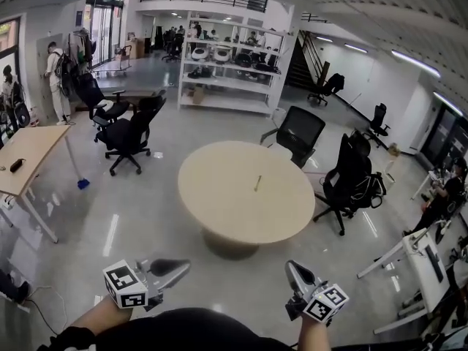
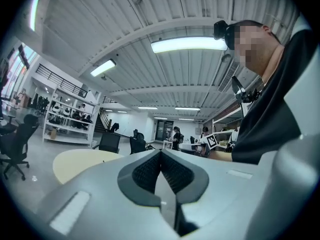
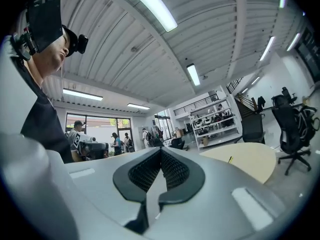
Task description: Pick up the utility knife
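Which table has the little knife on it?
The round table in the middle: the utility knife lies on its top. The wooden desk at left is rectangular.

Utility knife tiny, details indistinct

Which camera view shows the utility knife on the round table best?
The head view: it looks down on the round table, with the utility knife lying near its middle. The right gripper view shows only a tiny sliver; in the left gripper view I can't make it out.
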Motion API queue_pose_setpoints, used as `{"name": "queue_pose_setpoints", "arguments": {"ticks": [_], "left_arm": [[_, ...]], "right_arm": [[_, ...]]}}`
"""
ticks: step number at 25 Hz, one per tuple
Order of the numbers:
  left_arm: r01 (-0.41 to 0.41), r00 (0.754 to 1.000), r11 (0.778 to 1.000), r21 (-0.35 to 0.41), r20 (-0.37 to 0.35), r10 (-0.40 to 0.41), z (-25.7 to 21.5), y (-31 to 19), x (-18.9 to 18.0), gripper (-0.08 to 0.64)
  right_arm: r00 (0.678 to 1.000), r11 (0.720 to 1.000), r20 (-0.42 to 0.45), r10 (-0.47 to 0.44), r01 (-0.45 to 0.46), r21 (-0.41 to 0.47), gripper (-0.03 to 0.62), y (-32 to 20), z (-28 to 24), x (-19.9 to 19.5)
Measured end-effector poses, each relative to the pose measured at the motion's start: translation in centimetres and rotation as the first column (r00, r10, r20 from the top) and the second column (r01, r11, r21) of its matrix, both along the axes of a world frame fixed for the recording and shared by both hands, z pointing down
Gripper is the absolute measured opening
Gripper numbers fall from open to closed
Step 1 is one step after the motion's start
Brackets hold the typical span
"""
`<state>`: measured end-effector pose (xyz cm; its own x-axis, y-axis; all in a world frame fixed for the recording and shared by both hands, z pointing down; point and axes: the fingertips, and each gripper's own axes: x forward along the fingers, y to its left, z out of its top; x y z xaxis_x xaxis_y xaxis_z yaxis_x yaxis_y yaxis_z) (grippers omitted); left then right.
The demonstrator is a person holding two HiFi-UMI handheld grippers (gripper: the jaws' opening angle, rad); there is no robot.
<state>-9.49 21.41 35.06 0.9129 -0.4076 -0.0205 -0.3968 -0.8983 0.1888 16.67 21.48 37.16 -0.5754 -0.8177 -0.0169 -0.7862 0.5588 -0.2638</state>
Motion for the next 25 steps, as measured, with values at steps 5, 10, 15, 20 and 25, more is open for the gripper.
{"name": "queue_pose_setpoints", "arguments": {"ticks": [5,10,15,20,25], "left_arm": [[0.003,1.0,1.0,-0.023,0.006,-0.003,0.8,-2.9,3.4,-0.003],[-0.045,0.999,0.999,-0.018,0.002,0.045,1.1,-6.2,5.3,-0.003],[-0.082,0.996,0.995,-0.05,-0.033,0.081,1.5,-10.9,4.7,-0.003],[-0.159,0.986,0.986,-0.046,-0.053,0.156,2.2,-18.7,2.7,-0.003],[-0.227,0.972,0.974,-0.012,-0.069,0.225,1.3,-27.7,-1.1,-0.003]], "right_arm": [[0.999,0.999,0.02,0.025,-0.025,-0.031,0.014,-1.9,1.4,4.1],[0.998,0.997,0.008,0.062,-0.061,-0.038,0.014,-4.4,1.2,5.8],[0.993,0.992,-0.024,0.113,-0.114,-0.049,0.015,-7.7,1.4,5.4],[0.979,0.977,-0.025,0.204,-0.205,-0.063,0.015,-13.7,1.1,3.5],[0.965,0.964,-0.049,0.259,-0.262,-0.054,0.015,-21.1,-0.5,-0.6]]}}
